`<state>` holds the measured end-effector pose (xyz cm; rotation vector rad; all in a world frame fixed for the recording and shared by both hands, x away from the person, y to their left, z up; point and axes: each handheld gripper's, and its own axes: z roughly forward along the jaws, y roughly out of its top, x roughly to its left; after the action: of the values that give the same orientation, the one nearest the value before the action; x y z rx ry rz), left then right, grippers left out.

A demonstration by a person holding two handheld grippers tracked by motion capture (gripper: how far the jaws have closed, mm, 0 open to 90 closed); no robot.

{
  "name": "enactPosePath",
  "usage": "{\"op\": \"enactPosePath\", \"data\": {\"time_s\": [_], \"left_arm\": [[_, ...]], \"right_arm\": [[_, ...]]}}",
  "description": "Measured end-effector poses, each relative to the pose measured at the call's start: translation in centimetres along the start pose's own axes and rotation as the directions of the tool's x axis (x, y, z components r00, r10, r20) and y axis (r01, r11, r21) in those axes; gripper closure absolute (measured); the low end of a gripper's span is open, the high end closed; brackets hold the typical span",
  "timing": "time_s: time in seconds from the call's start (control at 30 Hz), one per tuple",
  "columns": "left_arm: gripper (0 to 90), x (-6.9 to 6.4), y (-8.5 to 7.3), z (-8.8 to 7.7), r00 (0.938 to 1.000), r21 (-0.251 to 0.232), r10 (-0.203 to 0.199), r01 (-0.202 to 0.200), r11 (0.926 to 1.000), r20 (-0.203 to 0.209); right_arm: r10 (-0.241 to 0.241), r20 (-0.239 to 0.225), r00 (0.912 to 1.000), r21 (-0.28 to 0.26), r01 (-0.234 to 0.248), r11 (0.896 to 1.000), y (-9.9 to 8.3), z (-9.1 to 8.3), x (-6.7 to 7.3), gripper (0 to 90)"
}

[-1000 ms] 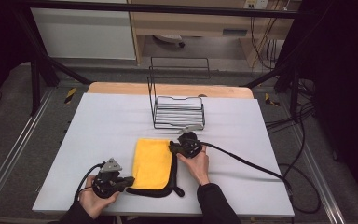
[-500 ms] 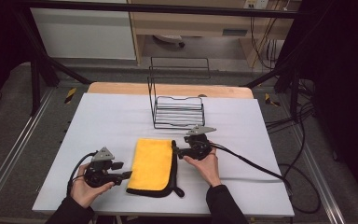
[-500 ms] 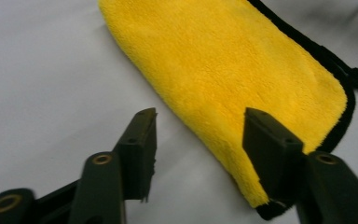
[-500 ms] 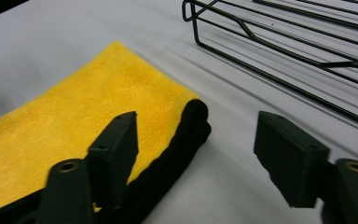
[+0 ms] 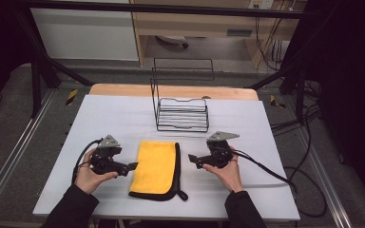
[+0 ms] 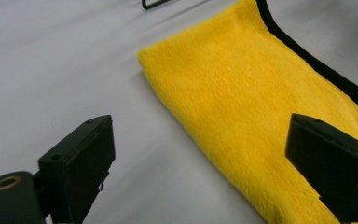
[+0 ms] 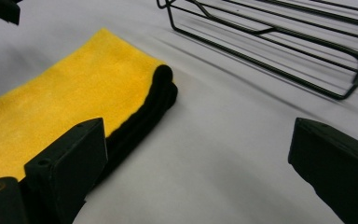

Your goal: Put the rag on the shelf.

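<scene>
Folded yellow cloth (image 5: 156,166) lies flat between left tongs (image 5: 132,166) and right tongs (image 5: 190,158), both just opened wide, empty

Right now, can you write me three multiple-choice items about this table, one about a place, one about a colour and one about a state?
1. Where is the folded yellow cloth with black edging?
A. between the two grippers
B. inside the black wire rack
C. on the floor
2. What colour is the table cover?
A. red
B. white
C. green
3. How stand the jaws of the left gripper and the right gripper?
A. both clamp the cloth
B. both open, holding nothing
C. one holds the rack

A: the cloth lies flat between them. B: the cover is white. B: each gripper view shows jaws apart, just opened, clear of the cloth.
</scene>
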<state>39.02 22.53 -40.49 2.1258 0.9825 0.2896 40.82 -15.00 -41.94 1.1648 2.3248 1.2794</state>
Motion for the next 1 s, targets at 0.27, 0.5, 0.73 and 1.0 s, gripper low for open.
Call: {"op": "enactPosePath", "data": {"time_s": [0.27, 0.5, 0.73, 1.0], "left_arm": [[6.7, 0.1, 2.0, 0.8, 0.9998, -0.017, -0.003, 0.002, 0.9998, -0.021], [10.4, 0.7, 3.4, 2.4, 0.9986, -0.027, -0.013, 0.012, 0.9996, -0.05], [19.7, 2.1, 3.7, 4.1, 0.9959, -0.033, -0.062, 0.06, 0.9976, -0.065], [35.0, 2.8, 2.9, 5.9, 0.9934, 0.02, -0.081, 0.083, 0.9963, -0.08]], "right_arm": [[0.028, 0.014, 0.9995, -0.017, -0.028, 0.999, -1.5, -2.1, -1.0, 2.7], [0.056, 0.03, 0.998, -0.012, -0.056, 0.998, -3.0, -2.8, -1.6, 2.5], [0.063, 0.034, 0.9974, 0.005, -0.063, 0.998, -3.9, -2.8, -1.6, 2.5], [0.07, 0.031, 0.9971, -0.009, -0.07, 0.998, -3.9, -2.8, -1.5, 2.8]]}}
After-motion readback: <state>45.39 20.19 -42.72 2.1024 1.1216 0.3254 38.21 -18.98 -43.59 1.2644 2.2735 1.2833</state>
